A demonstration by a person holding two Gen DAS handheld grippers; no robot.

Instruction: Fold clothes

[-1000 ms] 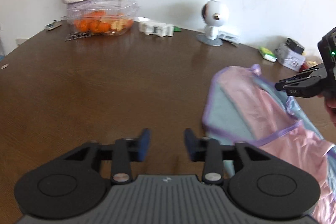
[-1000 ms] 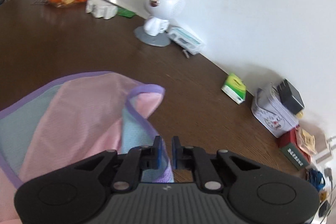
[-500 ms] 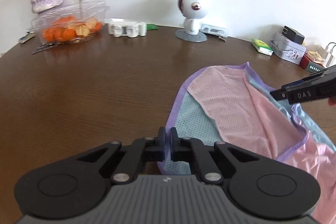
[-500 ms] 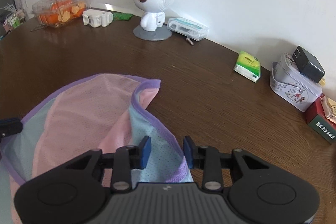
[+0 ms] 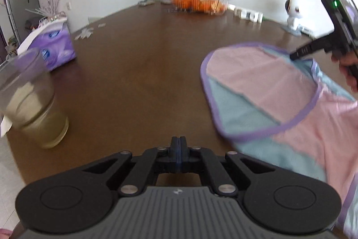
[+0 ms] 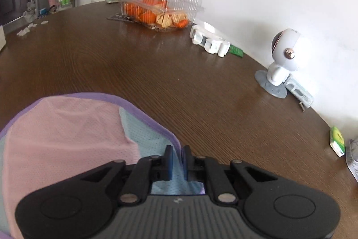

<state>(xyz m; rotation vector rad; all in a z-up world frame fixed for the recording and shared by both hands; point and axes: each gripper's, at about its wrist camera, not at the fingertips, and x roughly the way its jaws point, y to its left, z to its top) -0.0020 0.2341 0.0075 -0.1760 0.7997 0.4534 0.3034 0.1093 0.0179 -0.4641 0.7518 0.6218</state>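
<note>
Pink-and-blue mesh garment [image 6: 67, 133] with purple trim lies part-folded on brown table [image 6: 201, 86], near edge. Right gripper [image 6: 177, 157]: jaws just closed further, now pinching trimmed blue hem between pads. Left gripper [image 5: 178, 145]: jaws fully together, nothing visibly between them, over bare wood beside garment. Glass of cloudy liquid [image 5: 33, 109] at left, blurred. Clear fruit box [image 6: 158, 10] at far side.

A: So what's the garment [image 5: 264, 91] like?

B: Thin mesh thing, pink and pale blue panels with purple trim. Lying on the brown table [image 5: 138, 64], partly folded, pink flap over the blue, rounded purple edge toward the far side, its right-hand hem lifted a bit.
</note>
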